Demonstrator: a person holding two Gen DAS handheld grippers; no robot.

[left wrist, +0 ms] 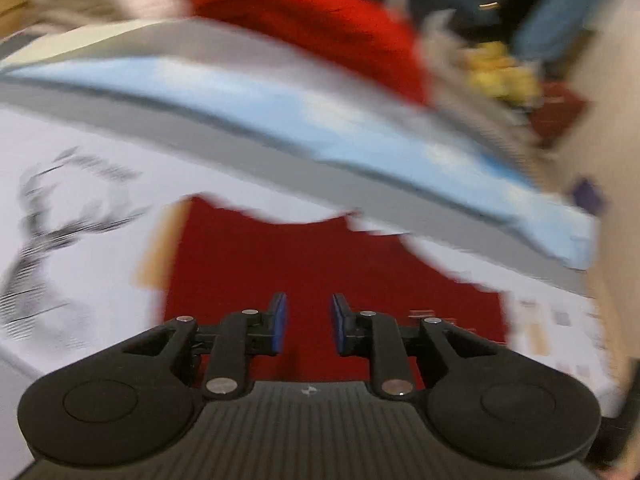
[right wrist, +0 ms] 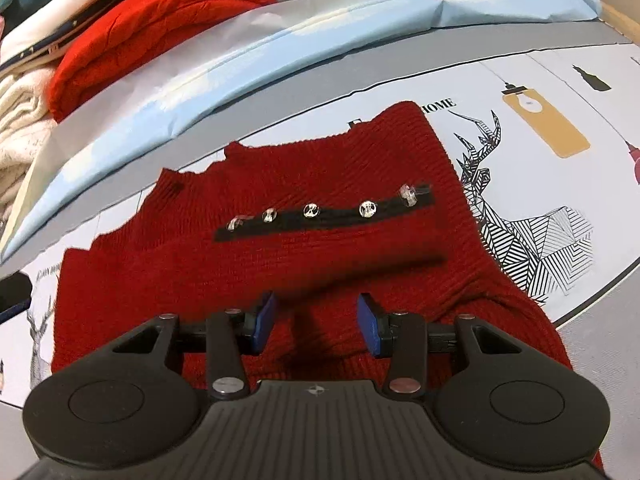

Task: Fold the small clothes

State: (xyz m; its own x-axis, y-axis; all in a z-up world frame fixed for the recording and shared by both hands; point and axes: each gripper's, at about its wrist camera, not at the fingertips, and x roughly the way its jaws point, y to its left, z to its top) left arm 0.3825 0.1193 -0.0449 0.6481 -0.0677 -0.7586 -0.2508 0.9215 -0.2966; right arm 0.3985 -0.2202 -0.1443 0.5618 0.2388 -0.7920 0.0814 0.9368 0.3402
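Buttons [right wrist: 311, 210], five I count, cross one dark-red knit top [right wrist: 280, 264] spread on the printed bedsheet [right wrist: 540, 152]; only my right view shows them. Both tongs, left [left wrist: 309, 325] and right [right wrist: 316, 326], hang apart, empty.

We're in a home, on a bed by the look of it: a printed sheet [right wrist: 540, 128] with deer and lamp drawings, a pale blue pillow [right wrist: 248, 52], and piled knitwear [right wrist: 152, 28] at the back.

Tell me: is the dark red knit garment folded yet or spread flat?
Partly folded: on the dark red knit garment one layer lies doubled over the body below the button strip, its edge casting a shadow.
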